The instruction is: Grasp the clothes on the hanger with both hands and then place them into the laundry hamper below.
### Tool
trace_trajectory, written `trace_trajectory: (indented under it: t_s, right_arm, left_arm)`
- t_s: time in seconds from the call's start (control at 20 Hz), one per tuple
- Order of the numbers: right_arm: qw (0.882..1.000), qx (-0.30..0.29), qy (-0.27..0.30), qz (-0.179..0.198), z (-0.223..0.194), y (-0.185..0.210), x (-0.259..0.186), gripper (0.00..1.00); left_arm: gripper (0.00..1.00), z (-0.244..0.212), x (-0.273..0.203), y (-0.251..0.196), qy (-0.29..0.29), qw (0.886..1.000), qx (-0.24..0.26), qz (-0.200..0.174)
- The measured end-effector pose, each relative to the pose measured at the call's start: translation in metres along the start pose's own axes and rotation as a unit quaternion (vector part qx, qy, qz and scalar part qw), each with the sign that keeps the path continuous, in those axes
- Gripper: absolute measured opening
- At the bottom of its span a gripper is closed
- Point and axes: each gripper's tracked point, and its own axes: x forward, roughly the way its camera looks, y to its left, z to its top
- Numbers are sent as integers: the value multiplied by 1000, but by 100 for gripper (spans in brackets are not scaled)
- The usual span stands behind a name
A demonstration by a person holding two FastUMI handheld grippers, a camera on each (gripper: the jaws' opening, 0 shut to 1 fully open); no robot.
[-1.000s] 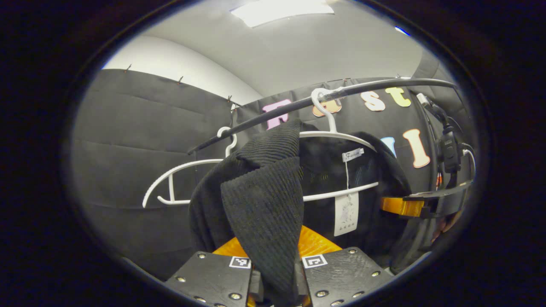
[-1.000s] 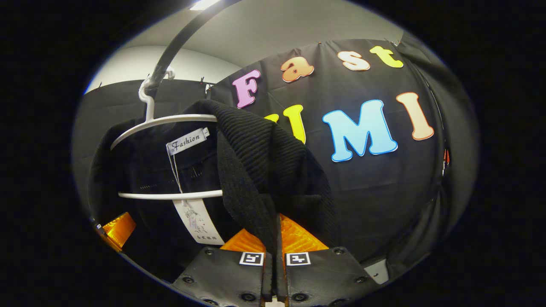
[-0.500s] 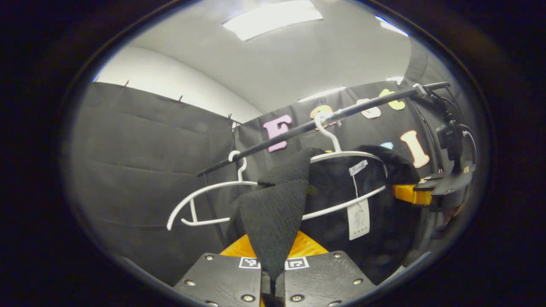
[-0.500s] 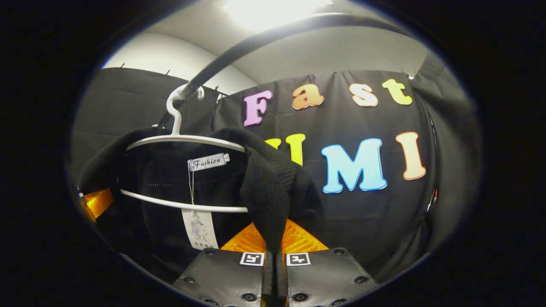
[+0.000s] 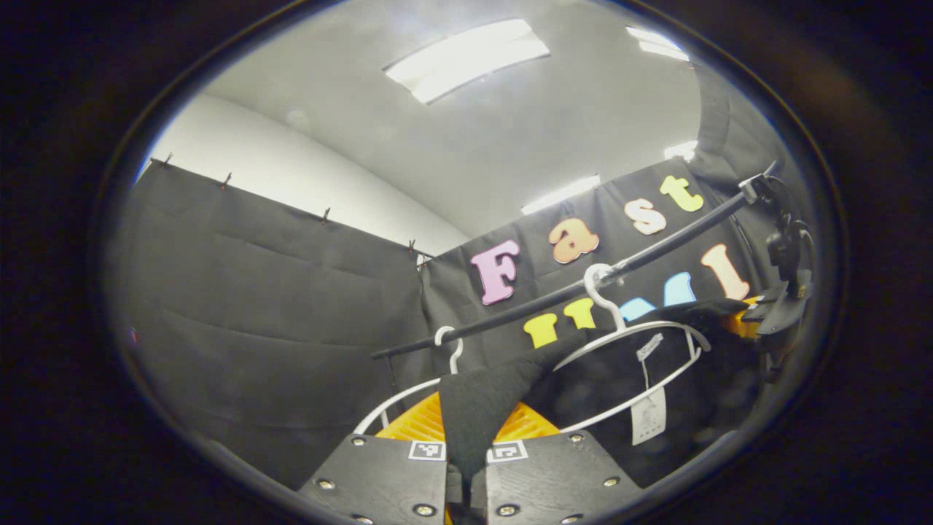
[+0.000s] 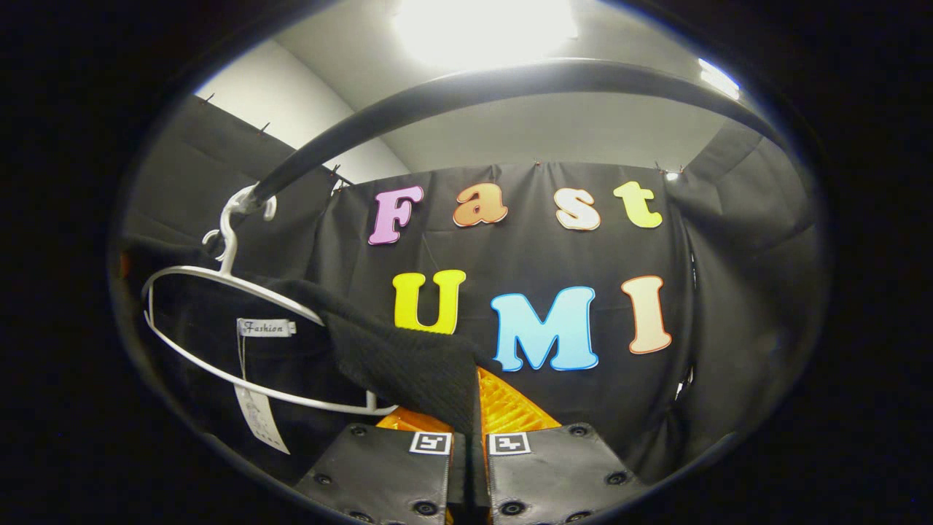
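While pinched, garment (image 5: 474, 408) between tools (image 5: 466, 437)

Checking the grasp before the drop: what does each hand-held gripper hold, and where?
Both are shut on the black knit garment: left hand-held gripper and right hand-held gripper each pinch a shoulder fold.

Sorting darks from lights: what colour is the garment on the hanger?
Black ribbed knit garment, clearest in the right gripper view.
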Motion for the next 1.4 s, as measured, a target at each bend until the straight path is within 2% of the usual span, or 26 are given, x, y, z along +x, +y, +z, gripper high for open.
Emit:
trace_trajectory:
  t_s: [0.3,0.35,0.45,0.5,0.6,0.65,0.7,0.85,0.9,1.0,1.15,1.2,1.3,1.35,1.4]
  right_arm:
    - [1000,7,-12,-1,1,-10,20,2]
    - [1000,12,-11,-2,-2,-11,20,5]
    - [1000,15,-11,-1,-4,-11,23,2]
    - [1000,14,-11,0,-4,-11,24,5]
    - [1000,12,-9,-2,-7,-12,31,2]
    - [1000,8,-10,0,-10,-10,33,5]
    - [1000,2,-9,5,-12,-8,33,2]
    - [1000,-6,3,16,-27,-9,44,5]
    - [1000,2,8,23,-32,-7,49,2]
    - [999,30,25,35,-44,-3,64,2]
    - [993,94,50,54,-51,-1,66,2]
    - [992,105,49,57,-48,-3,66,5]
    - [992,102,46,61,-45,-10,71,5]
    - [991,104,48,66,-47,-9,74,8]
    - [989,113,52,74,-51,-5,77,5]
  left_arm:
    - [5,-3,24,16,2,1000,-11,-8]
    - [5,-5,29,17,4,1000,-9,-14]
    - [5,-1,38,18,-3,999,-3,-33]
    - [5,1,42,20,-6,999,-2,-40]
    - [5,4,52,24,-14,998,-3,-53]
    - [5,4,58,27,-18,998,-1,-58]
    - [5,4,63,29,-23,998,3,-63]
    - [5,-1,71,32,-28,996,15,-80]
    - [5,-2,72,33,-27,996,14,-84]
    - [5,-10,75,30,-21,995,8,-98]
    - [5,-21,77,30,-2,991,39,-125]
    - [5,-15,78,30,-6,991,40,-131]
    - [5,-13,80,34,-8,990,41,-138]
    - [5,-15,81,36,-6,989,45,-138]
    - [5,-19,82,37,-1,990,41,-134]
